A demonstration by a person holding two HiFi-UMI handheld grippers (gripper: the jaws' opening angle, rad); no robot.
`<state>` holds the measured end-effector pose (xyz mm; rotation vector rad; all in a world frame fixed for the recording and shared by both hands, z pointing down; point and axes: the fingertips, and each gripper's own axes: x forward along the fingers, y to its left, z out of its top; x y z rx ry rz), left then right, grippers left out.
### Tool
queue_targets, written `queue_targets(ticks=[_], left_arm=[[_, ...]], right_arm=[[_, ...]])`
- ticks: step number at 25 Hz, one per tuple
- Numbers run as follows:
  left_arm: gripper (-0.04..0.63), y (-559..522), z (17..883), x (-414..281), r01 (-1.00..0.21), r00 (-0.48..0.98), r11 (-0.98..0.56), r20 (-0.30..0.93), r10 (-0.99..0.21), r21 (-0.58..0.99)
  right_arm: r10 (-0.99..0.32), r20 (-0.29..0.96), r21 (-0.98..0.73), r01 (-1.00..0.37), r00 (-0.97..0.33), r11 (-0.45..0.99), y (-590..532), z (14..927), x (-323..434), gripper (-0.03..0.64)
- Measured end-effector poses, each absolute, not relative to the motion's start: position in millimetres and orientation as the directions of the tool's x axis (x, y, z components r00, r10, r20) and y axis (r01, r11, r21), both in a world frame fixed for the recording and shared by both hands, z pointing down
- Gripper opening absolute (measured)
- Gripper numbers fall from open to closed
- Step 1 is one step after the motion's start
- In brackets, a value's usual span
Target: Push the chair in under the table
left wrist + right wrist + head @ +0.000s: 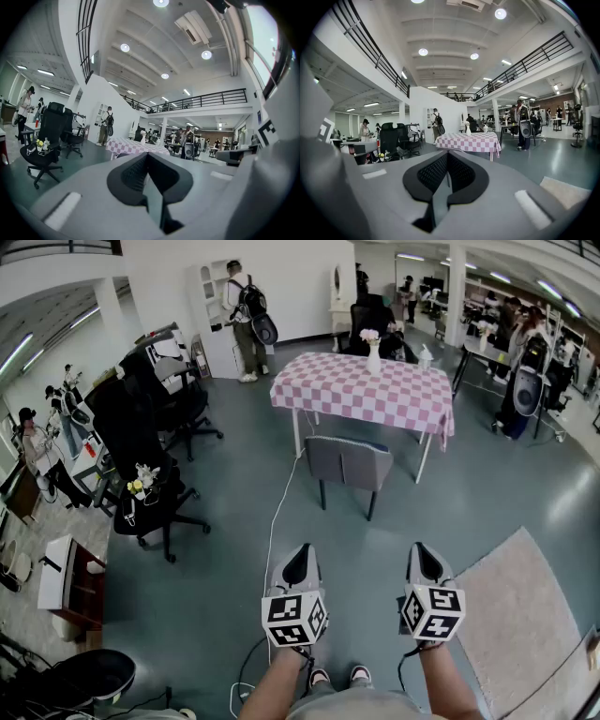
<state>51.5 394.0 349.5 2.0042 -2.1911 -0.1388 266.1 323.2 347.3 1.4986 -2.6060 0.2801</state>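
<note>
Grey chair (347, 465) stands on the floor at the near side of the bench (328, 395), its back turned to us, at 12 o'clock from both grippers and well apart from them. We can't tell whether the seat reaches under the pink-checked cloth. On the bench top there is a white vase with flowers (373, 352) and a small white bottle (425, 357) at its 3 o'clock.

A white cable (274, 521) runs over the floor from the bench's left leg toward us, passing at 7 o'clock of the chair. Black office chairs (150, 493) crowd at 9 o'clock of the chair, and a pale rug (516, 615) lies at 4 o'clock. A person with a backpack (246, 320) stands at 11 o'clock, beyond the bench.

Left gripper (298, 568) and right gripper (427, 563) are side by side, both pointing at 12 o'clock. In the left gripper view the jaws are pressed together with nothing between them. It's the same in the right gripper view: jaws closed, holding nothing and touching nothing.
</note>
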Motion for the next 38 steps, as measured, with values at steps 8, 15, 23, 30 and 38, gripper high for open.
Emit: queue_targets(ticks=[8, 15, 23, 30, 38], left_arm=[[0.0, 389, 351, 49, -0.978, -0.087, 0.097, 0.061, -0.994, 0.183], [0.0, 384, 362, 47, -0.978, -0.081, 0.096, 0.089, -0.993, 0.185], [0.002, 386, 348, 35, -0.973, -0.105, 0.116, 0.068, -0.992, 0.197], [0.1, 385, 342, 38, -0.983, -0.071, 0.081, 0.062, -0.996, 0.166], [0.109, 392, 358, 23, -0.982, -0.079, 0.095, 0.104, -0.991, 0.163]], right_arm=[[-0.844, 0.191, -0.097, -0.865, -0.501, 0.491, 316, 346, 264, 0.009], [-0.824, 0.204, -0.155, -0.849, -0.528, 0.506, 315, 363, 256, 0.009], [-0.827, 0.182, -0.165, -0.845, -0.532, 0.508, 317, 357, 257, 0.014], [-0.842, 0.176, -0.176, -0.858, -0.509, 0.482, 313, 356, 265, 0.105], [-0.862, 0.207, -0.188, -0.884, -0.462, 0.429, 316, 367, 273, 0.15]])
